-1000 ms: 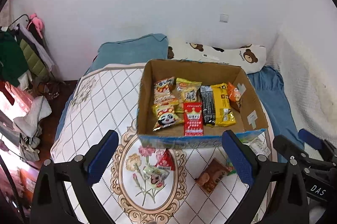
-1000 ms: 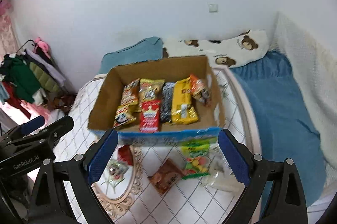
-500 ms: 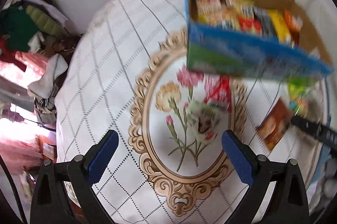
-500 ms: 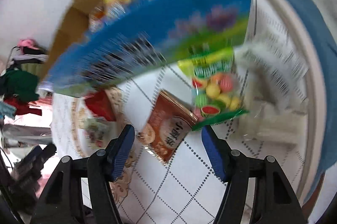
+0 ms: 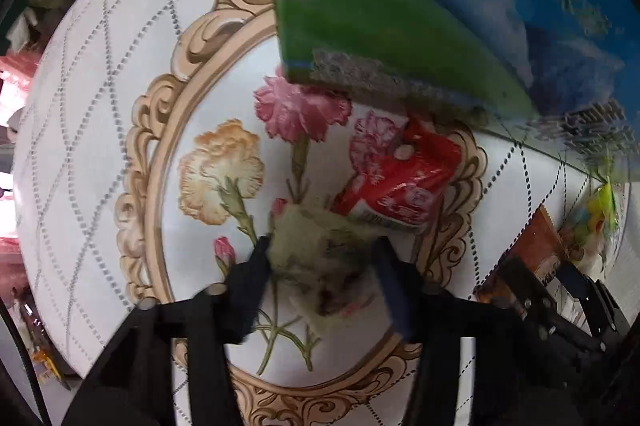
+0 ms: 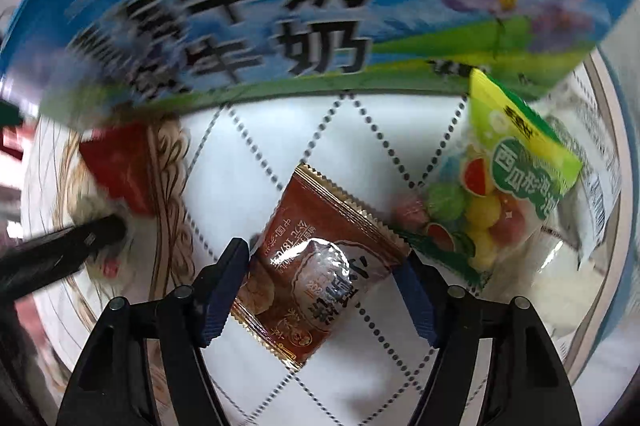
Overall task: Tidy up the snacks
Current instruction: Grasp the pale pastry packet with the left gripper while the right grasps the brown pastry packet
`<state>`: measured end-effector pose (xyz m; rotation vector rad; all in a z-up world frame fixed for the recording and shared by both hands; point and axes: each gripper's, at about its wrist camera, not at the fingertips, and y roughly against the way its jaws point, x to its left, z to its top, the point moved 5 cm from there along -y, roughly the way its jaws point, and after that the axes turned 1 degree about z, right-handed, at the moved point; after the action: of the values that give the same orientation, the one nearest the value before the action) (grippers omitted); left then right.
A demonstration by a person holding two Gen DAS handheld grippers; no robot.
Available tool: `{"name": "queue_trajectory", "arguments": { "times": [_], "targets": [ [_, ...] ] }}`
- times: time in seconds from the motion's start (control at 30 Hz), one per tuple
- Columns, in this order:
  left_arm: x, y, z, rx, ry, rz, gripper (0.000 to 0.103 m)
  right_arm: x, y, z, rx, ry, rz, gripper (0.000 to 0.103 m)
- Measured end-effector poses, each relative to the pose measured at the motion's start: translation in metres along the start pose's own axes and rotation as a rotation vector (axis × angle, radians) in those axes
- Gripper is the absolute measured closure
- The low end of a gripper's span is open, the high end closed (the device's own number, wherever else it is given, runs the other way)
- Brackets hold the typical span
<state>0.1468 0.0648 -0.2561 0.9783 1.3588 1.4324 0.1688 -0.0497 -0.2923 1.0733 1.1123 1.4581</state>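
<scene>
In the left wrist view my left gripper [image 5: 324, 266] is down at the bedspread with its jaws around a pale snack packet [image 5: 320, 258], fingers at the packet's sides. A red packet [image 5: 396, 182] lies just beyond it, by the box wall [image 5: 360, 18]. In the right wrist view my right gripper [image 6: 324, 274] straddles a brown foil packet [image 6: 320, 258], jaws still apart with small gaps. A green candy bag [image 6: 504, 178] lies to its right. The box [image 6: 280, 6] fills the top.
The quilted bedspread [image 5: 100, 106] with a floral oval print lies under everything. A clear wrapper with a label [image 6: 592, 206] lies right of the candy bag. The left gripper's finger [image 6: 72, 242] shows at the left of the right wrist view.
Both grippers have dropped from above the box down to the bedspread. Each has narrowed around a loose packet in front of the box.
</scene>
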Motion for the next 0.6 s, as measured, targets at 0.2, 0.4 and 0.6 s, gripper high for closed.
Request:
{"name": "queue_trajectory", "arguments": {
  "times": [0.2,0.4,0.6],
  "targets": [
    [-0.003,0.009,-0.043,0.021,-0.041,-0.026,0.060,0.011,0.009,-0.038,0.074,0.134,0.064,0.031],
    [0.002,-0.003,-0.103,0.155,-0.006,-0.136,0.057,0.012,0.008,-0.072,0.198,0.144,0.131,0.024],
    [-0.005,-0.017,-0.111,0.212,0.009,-0.180,0.041,0.004,0.016,-0.072,0.199,-0.014,0.157,0.017]
  ]
}}
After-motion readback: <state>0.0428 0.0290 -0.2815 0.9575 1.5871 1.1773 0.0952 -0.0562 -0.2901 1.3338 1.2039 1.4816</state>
